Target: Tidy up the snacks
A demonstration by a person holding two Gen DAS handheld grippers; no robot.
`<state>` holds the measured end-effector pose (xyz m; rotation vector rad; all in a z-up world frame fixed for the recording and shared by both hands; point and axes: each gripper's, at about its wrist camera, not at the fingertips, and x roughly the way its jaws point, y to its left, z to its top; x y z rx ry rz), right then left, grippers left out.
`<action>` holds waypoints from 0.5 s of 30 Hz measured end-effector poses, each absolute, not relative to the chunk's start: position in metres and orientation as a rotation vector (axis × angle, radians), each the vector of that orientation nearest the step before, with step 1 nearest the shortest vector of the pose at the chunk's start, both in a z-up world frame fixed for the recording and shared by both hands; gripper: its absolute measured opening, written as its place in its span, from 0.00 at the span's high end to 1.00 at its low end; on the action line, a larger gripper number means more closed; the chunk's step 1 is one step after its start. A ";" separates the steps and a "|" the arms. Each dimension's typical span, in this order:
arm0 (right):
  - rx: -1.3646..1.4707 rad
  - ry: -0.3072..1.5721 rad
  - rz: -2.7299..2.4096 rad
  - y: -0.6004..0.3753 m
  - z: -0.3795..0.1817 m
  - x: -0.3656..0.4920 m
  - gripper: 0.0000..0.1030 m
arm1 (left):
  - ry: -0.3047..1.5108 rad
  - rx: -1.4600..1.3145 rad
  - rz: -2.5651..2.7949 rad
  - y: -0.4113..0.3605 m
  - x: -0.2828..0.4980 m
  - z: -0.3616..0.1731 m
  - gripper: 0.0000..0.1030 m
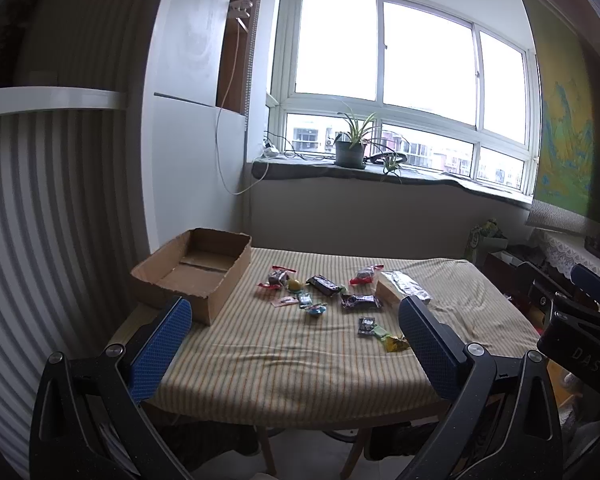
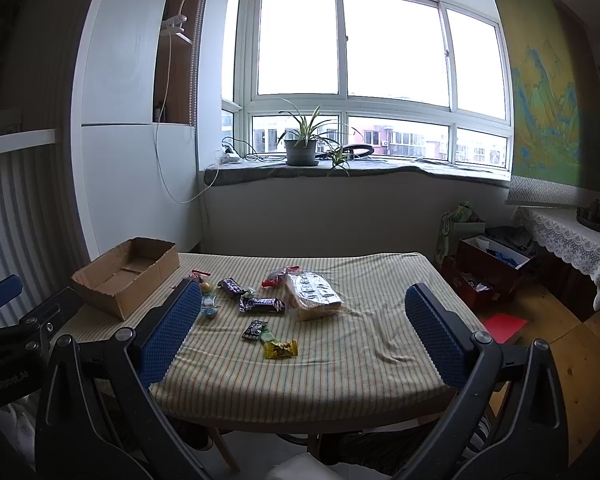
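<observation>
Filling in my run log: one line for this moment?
left tool open | right tool open | snacks loose on table | box empty

The letters "DAS" are showing in pale print on the black body of the right gripper (image 1: 580, 332). Some pale letters are showing on the black left gripper (image 2: 8, 384), but they are too blurry to read. The snack wrappers are too small to read.

Daylight pours through the big window (image 1: 400, 80), blown out white with glare. The room in front sits dim and grey, and the tablecloth (image 2: 320, 360) takes soft, even light. Fisheye bending curves both views, dark vignette at every corner, focus reasonably sharp throughout.
</observation>
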<state>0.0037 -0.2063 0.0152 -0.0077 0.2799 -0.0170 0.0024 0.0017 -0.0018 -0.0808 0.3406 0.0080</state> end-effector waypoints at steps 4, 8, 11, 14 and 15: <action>-0.008 0.277 -0.019 -0.205 0.018 0.003 0.00 | 0.338 -0.080 0.009 0.002 0.002 -0.002 0.00; -0.005 0.279 -0.021 -0.205 0.019 0.004 0.00 | 0.337 -0.072 0.012 0.000 0.002 -0.002 0.00; -0.007 0.279 -0.019 -0.205 0.018 0.003 0.00 | 0.339 -0.071 0.012 0.000 0.002 -0.003 0.00; -0.006 0.279 -0.017 -0.206 0.018 0.003 0.00 | 0.339 -0.068 0.013 0.000 0.002 -0.004 0.00; -0.006 0.279 -0.019 -0.206 0.017 0.003 0.00 | 0.340 -0.068 0.013 0.000 0.002 -0.004 0.00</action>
